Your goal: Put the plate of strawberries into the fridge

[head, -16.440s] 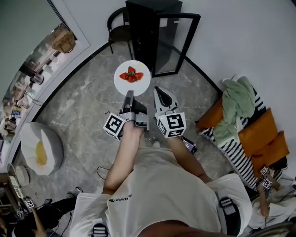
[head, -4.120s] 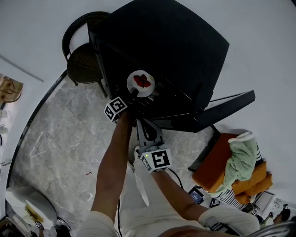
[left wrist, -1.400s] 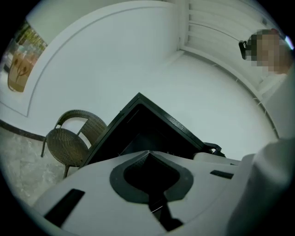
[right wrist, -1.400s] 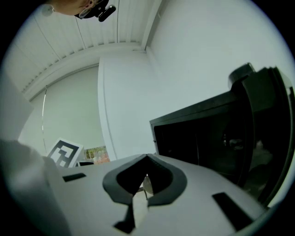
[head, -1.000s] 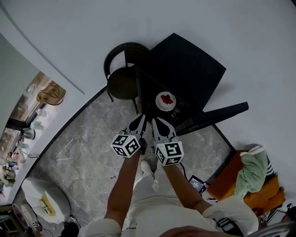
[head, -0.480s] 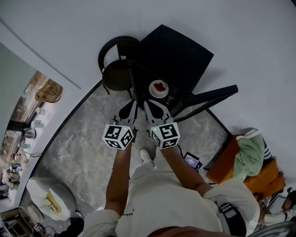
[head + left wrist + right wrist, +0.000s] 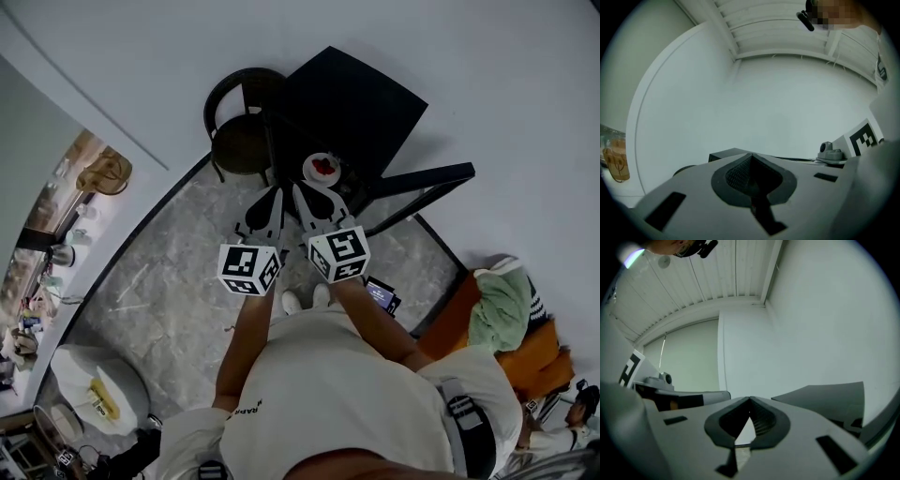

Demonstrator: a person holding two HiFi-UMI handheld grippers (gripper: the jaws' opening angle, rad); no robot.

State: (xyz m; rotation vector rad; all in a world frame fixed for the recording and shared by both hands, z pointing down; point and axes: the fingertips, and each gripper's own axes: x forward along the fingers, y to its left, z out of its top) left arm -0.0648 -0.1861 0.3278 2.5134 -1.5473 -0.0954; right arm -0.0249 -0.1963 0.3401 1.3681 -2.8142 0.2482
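Observation:
The white plate of strawberries (image 7: pixel 322 169) rests on a shelf inside the black fridge (image 7: pixel 352 98), whose door (image 7: pixel 422 180) stands open to the right. Both grippers are held side by side in front of the fridge, apart from the plate and pointing toward it. My left gripper (image 7: pixel 275 191) is shut and holds nothing; in the left gripper view its jaws (image 7: pixel 751 155) meet against the white wall. My right gripper (image 7: pixel 299 188) is also shut and empty, and in the right gripper view its tips (image 7: pixel 750 400) touch.
A dark round chair (image 7: pixel 236 131) stands left of the fridge. On the floor lie a phone (image 7: pixel 380 295) by the person's feet and orange cushions with a green cloth (image 7: pixel 506 314) at right. A white round seat (image 7: pixel 94 398) sits at lower left.
Both grippers have risen and now sit closer to the head camera. The left one has rolled a little. The plate stays on the fridge shelf.

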